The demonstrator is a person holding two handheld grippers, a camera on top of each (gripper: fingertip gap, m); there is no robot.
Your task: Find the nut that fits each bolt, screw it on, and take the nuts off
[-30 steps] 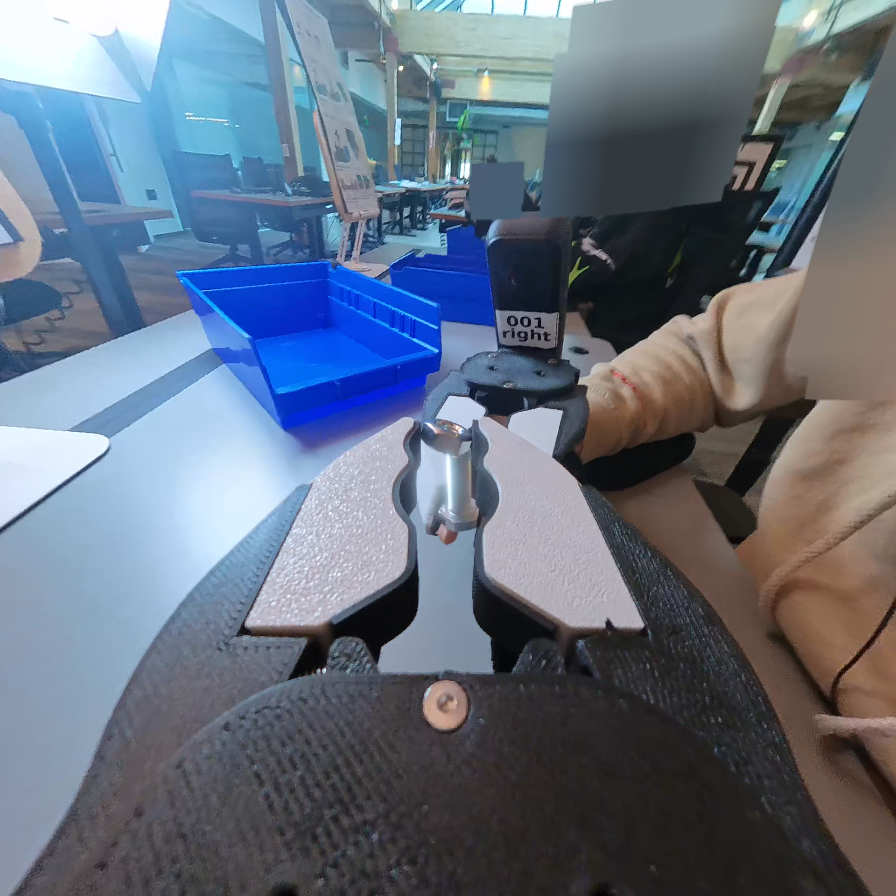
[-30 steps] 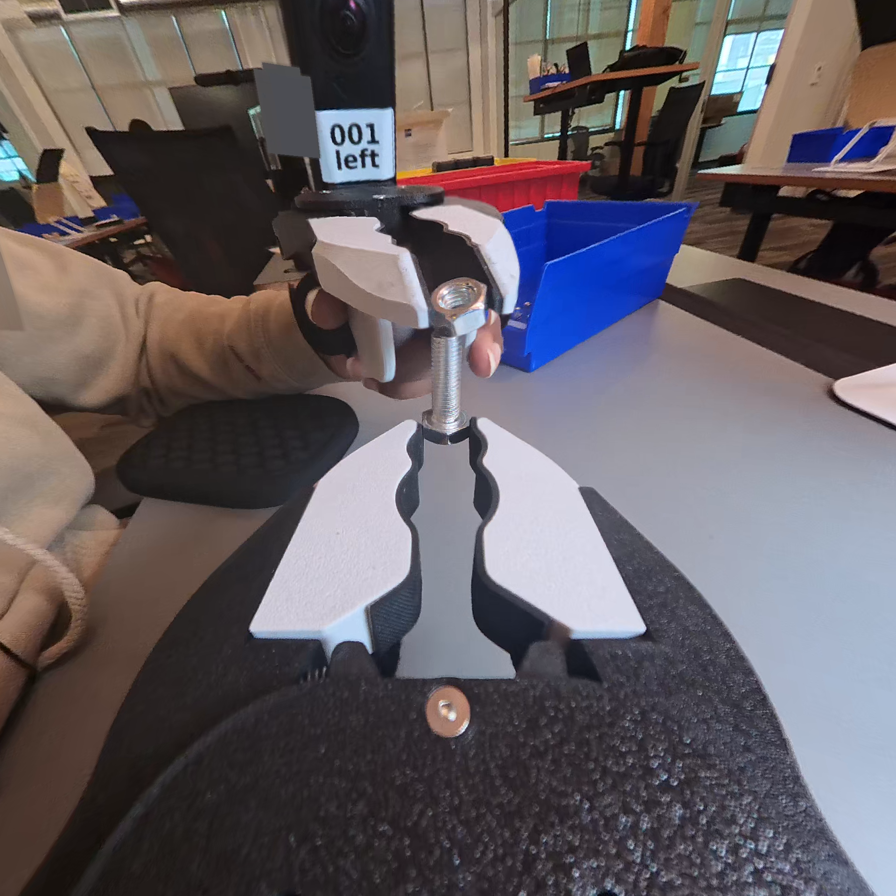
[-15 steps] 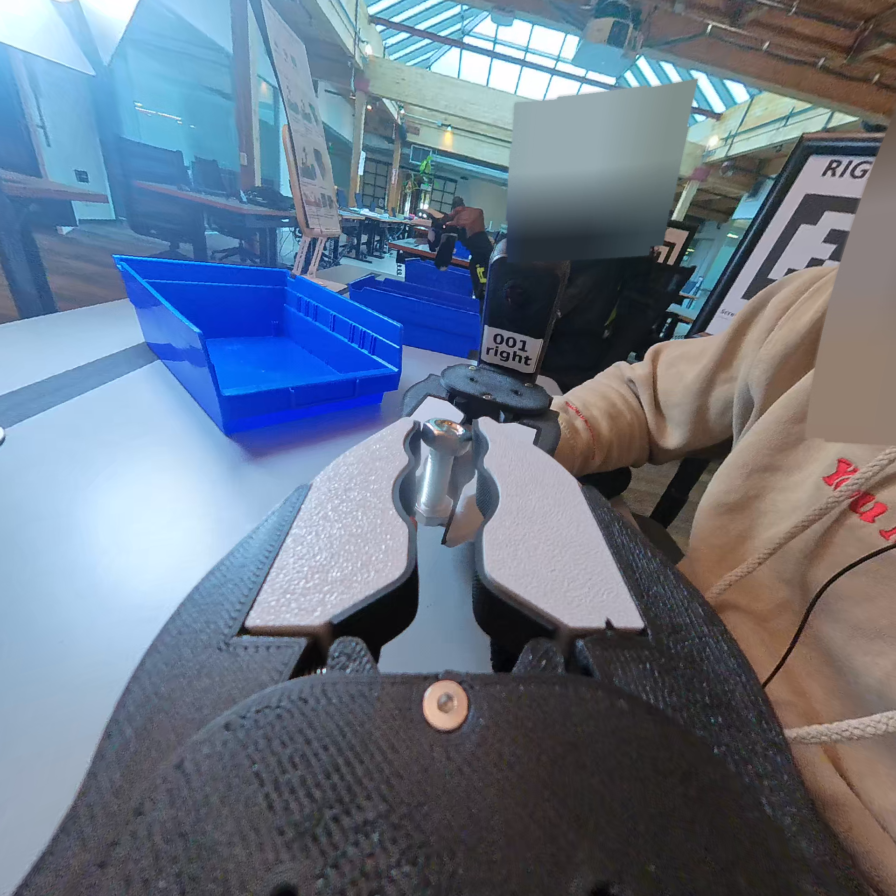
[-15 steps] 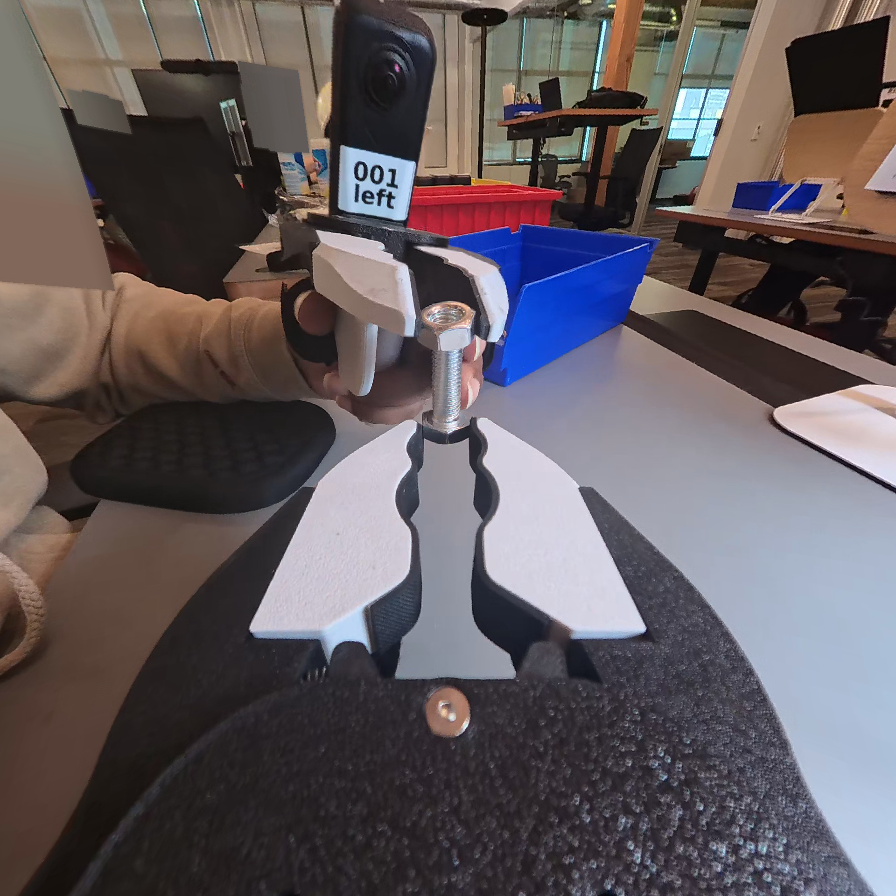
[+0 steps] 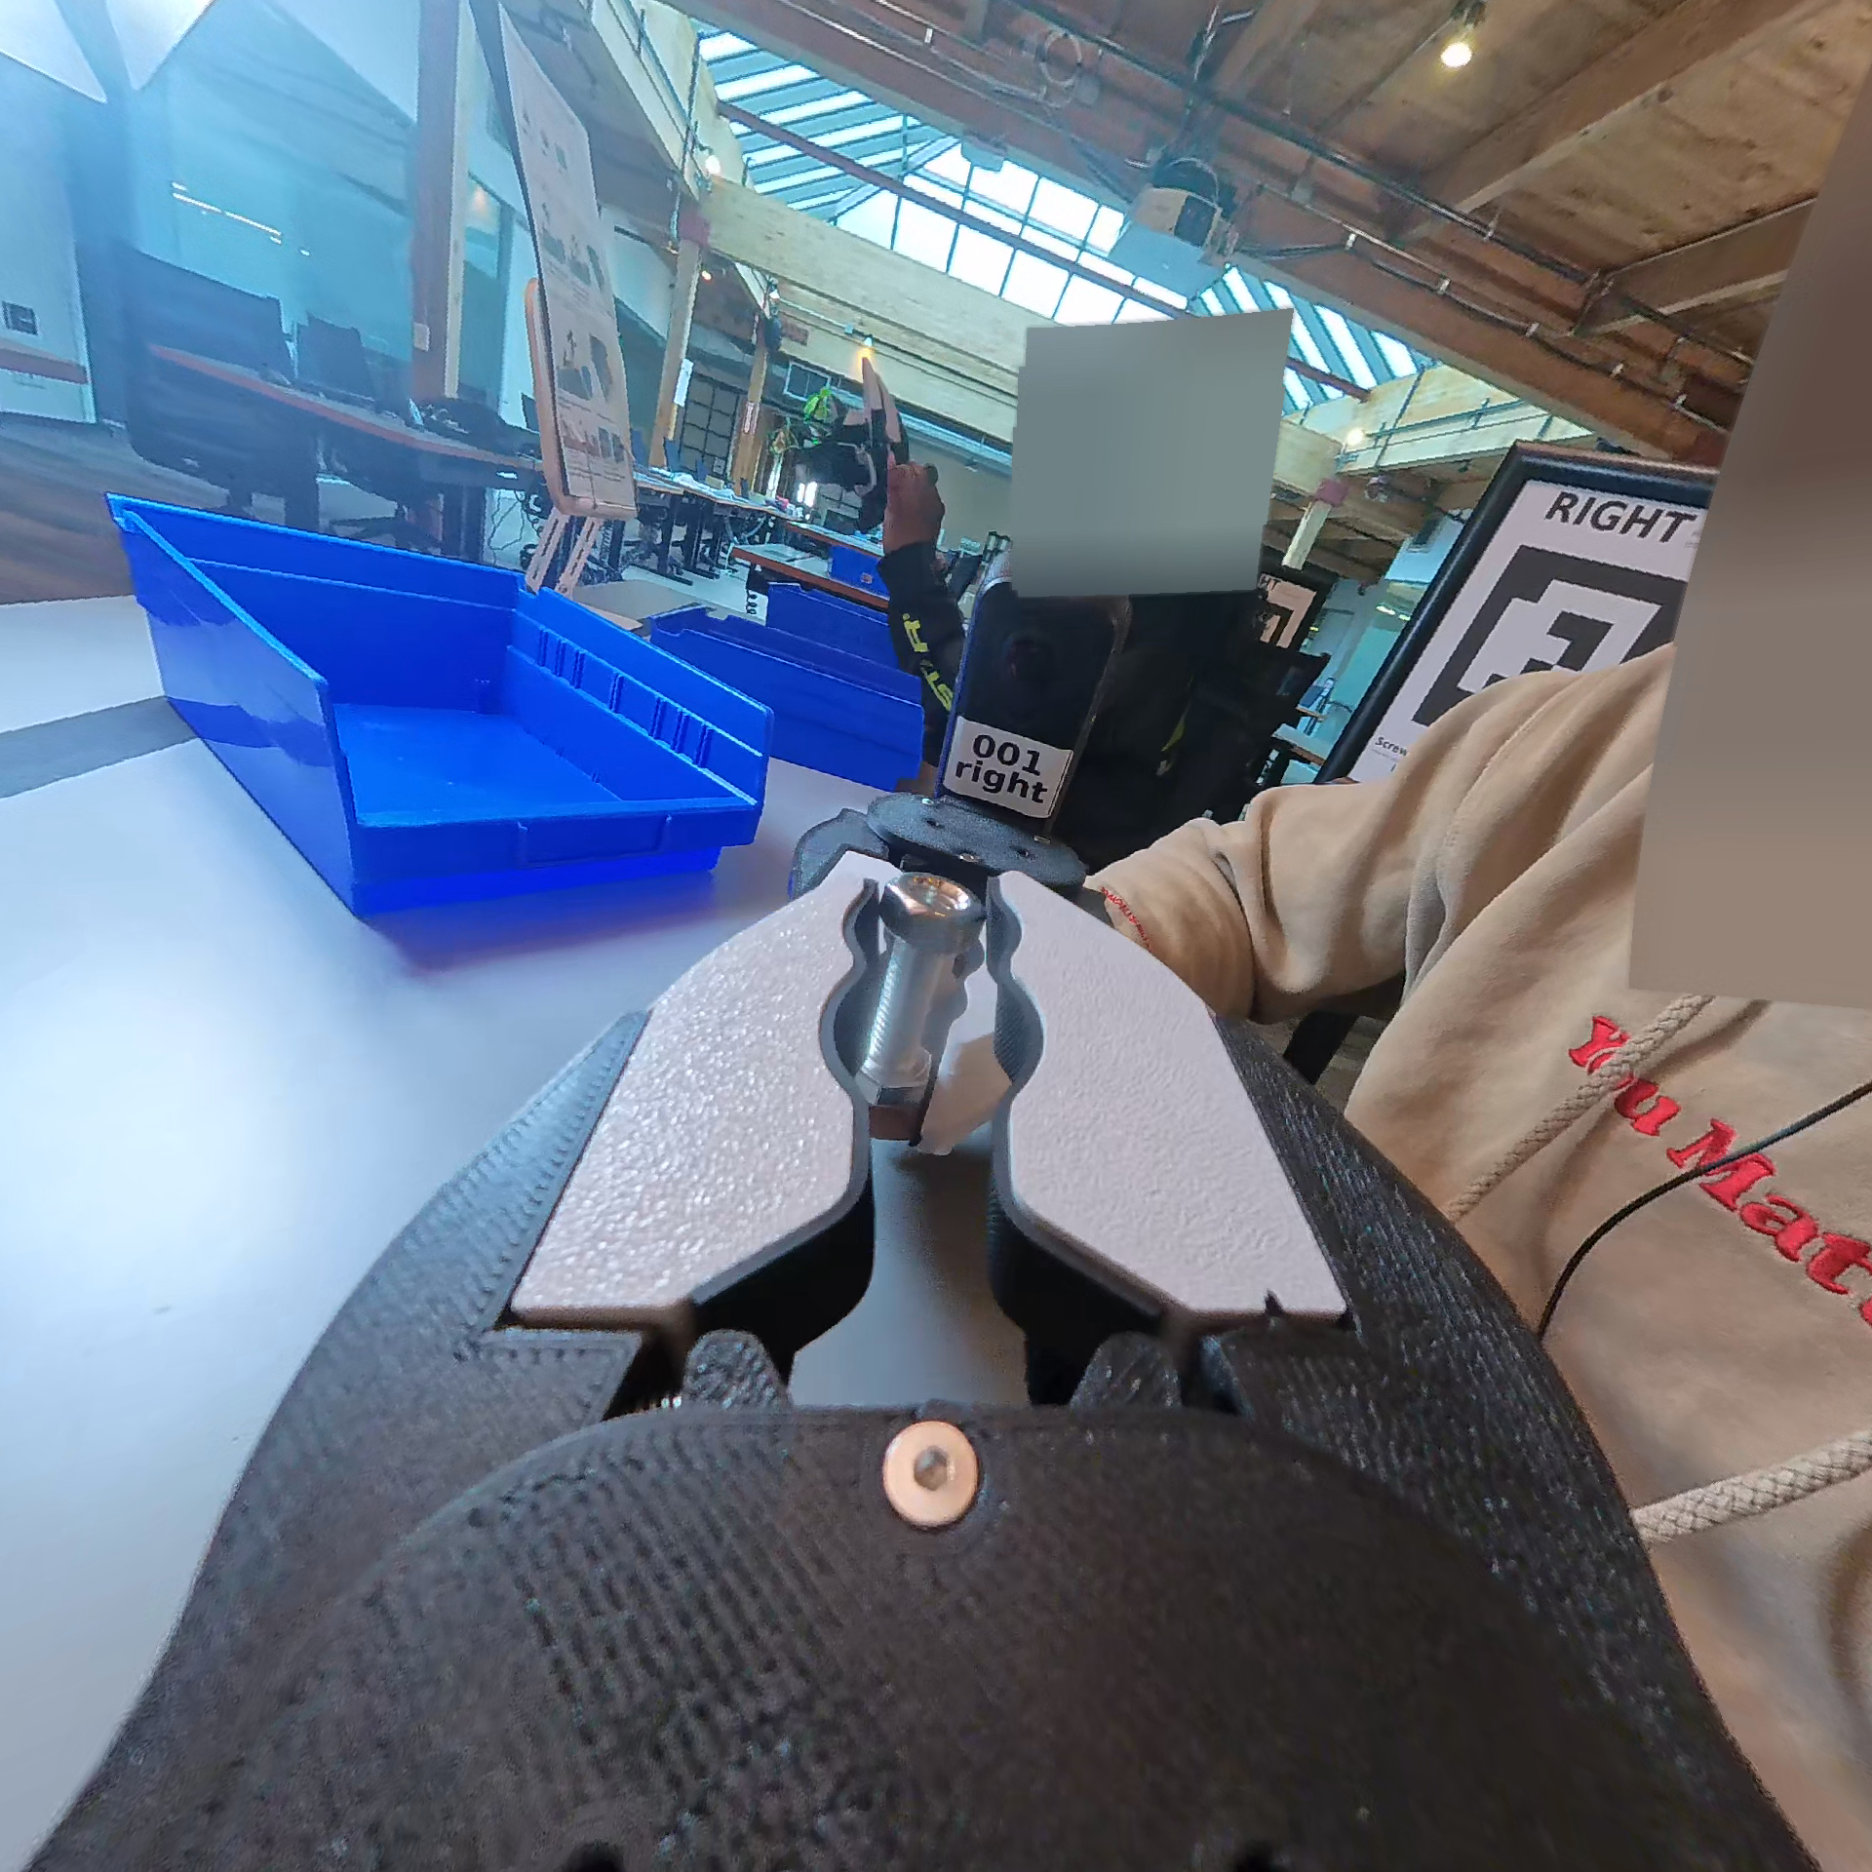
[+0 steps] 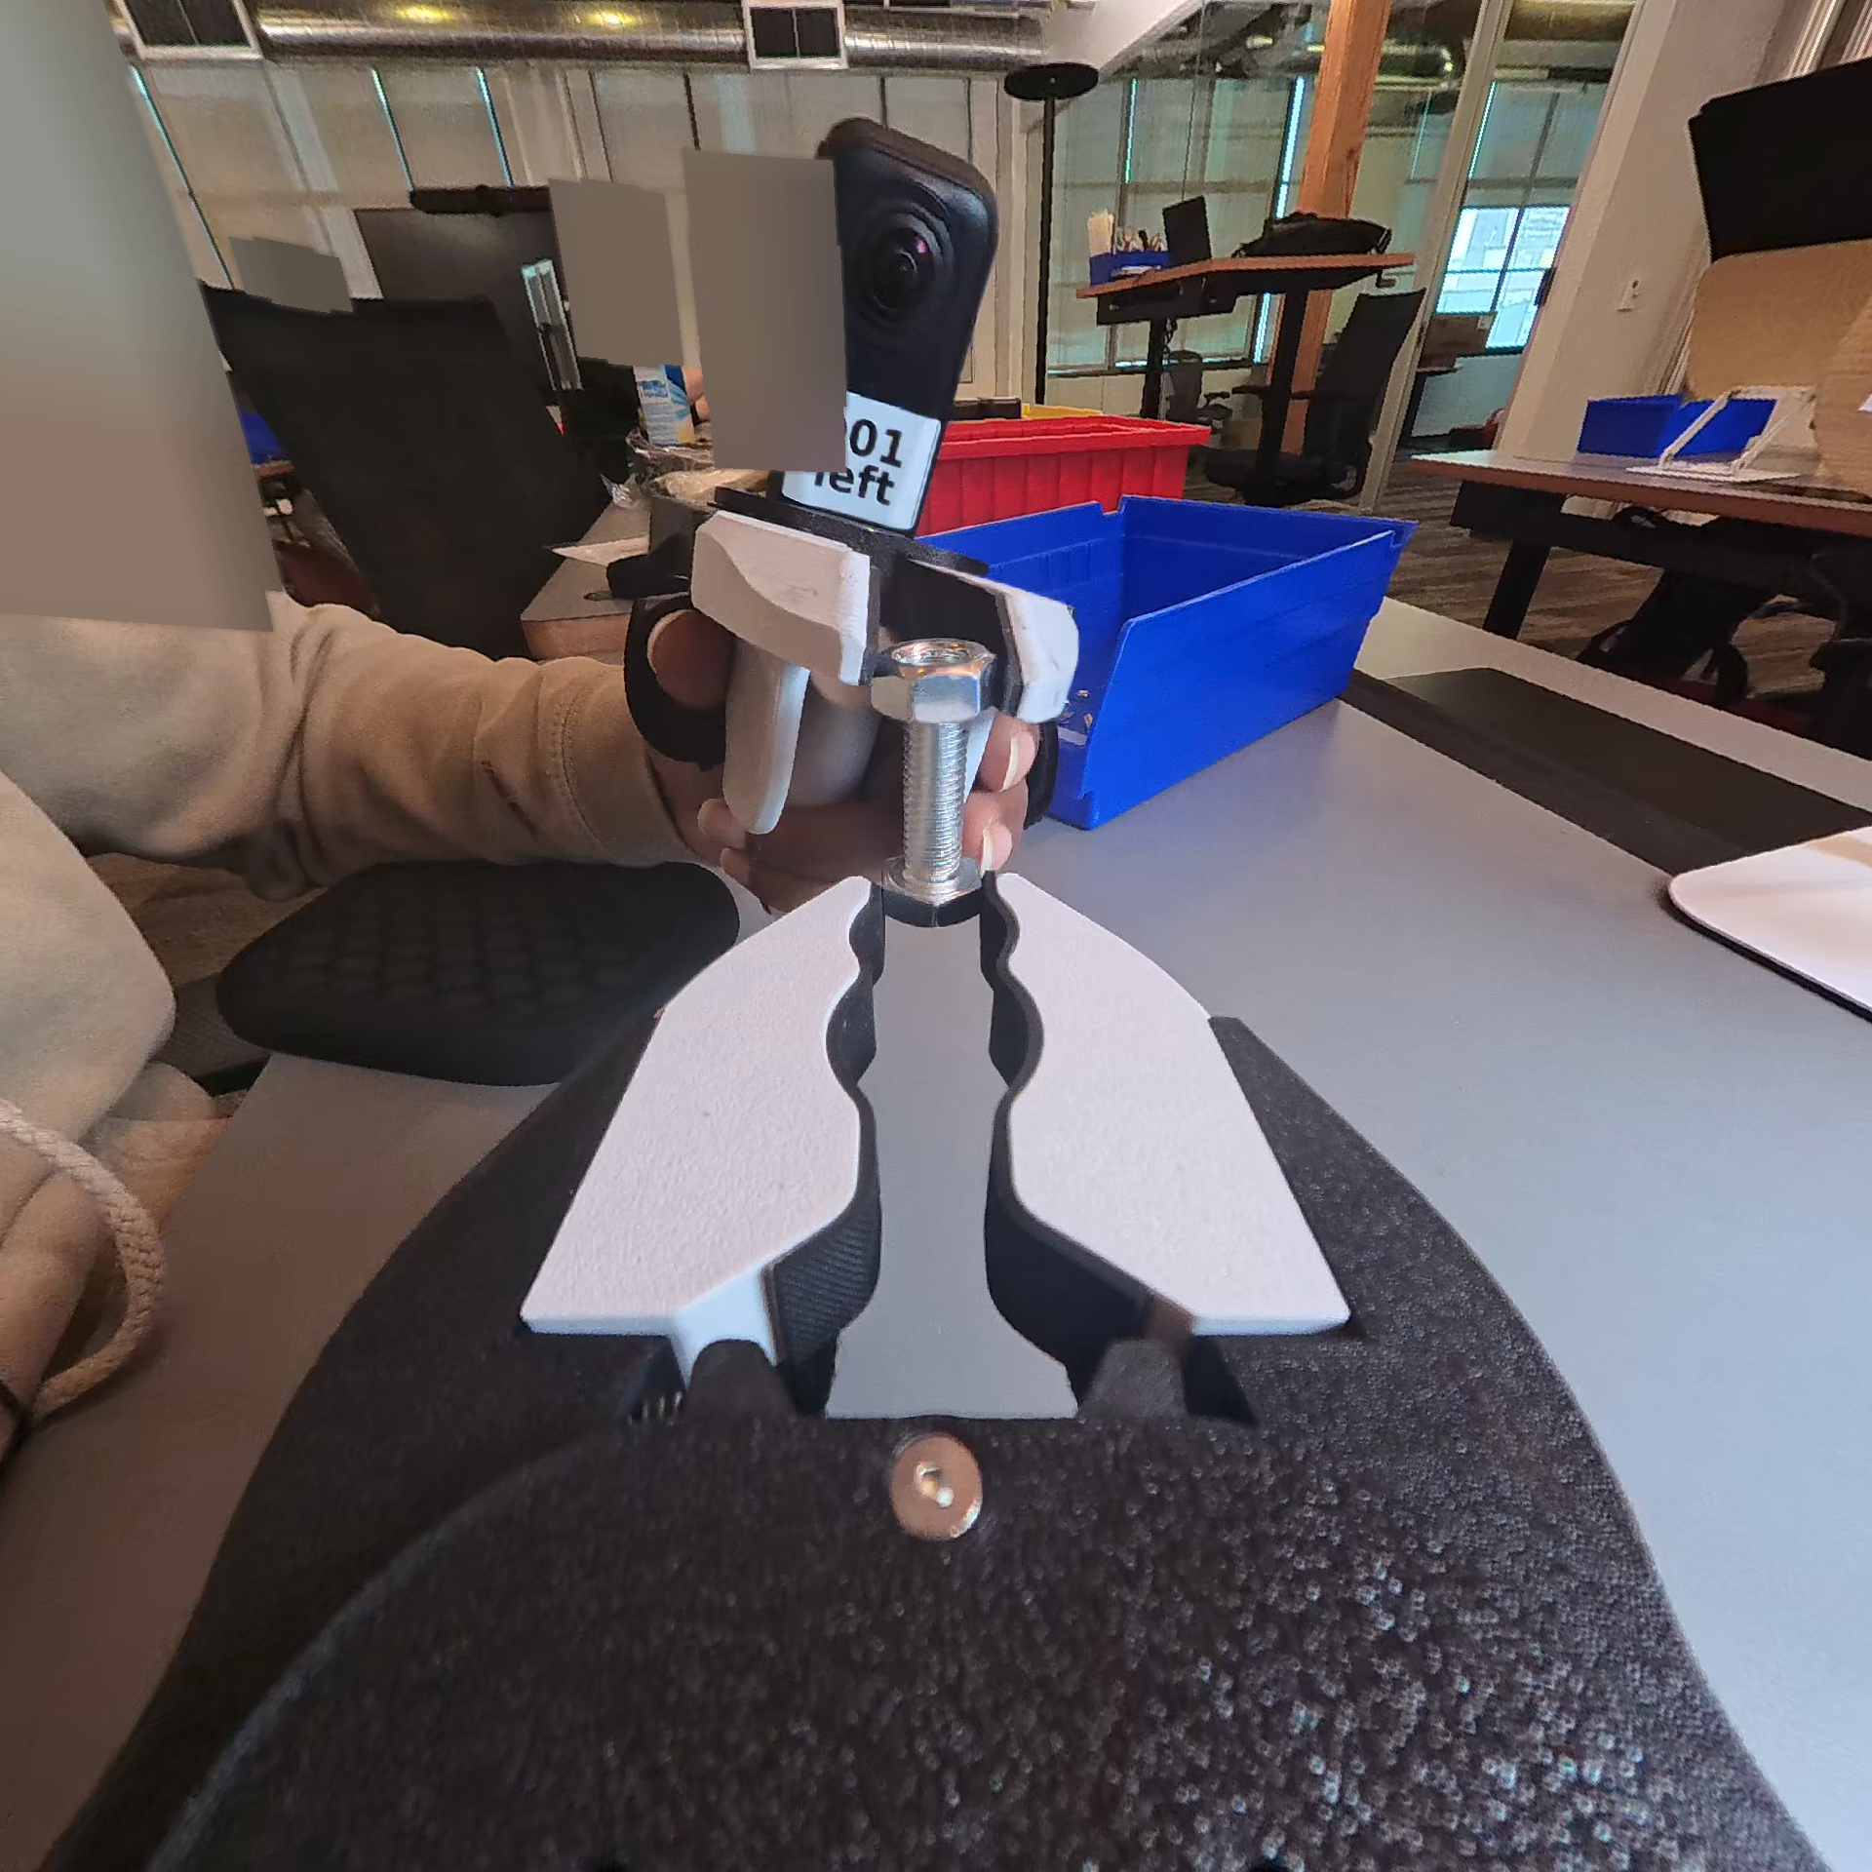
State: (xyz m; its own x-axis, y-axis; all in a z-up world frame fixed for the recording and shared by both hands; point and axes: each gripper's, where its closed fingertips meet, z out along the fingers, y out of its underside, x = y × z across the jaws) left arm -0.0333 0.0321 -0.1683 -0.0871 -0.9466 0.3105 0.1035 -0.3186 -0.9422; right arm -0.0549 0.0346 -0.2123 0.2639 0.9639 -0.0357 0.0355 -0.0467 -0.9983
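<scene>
- Bolt: silver, threaded, held upright in the air between the two grippers, above the grey tabletop.
- Left gripper: fingers drawn in around the upper end of the bolt, gripping the hex piece there; whether that piece is the bolt's head or a nut cannot be told.
- Right gripper: fingertips nearly together, pinching the hex nut at the lower end of the shank.
- Risk, slip: the right gripper holds the nut only at its fingertips; a twist off the bolt's axis could, in my judgement, pop the nut free and drop it on the tabletop.
- Risk, binding: if the two grippers drift out of line, the thread may jam or cross.
- Risk, loss: a freed nut could roll away and miss the blue bin.
- Right wrist view only: the full length of thread, both hex ends, the person's hand on the left gripper's handle, and a red bin behind.
- Left wrist view only: the bolt seen from its end, the shank seated in the scalloped notch between the fingers, and the right gripper's body beyond it.
</scene>
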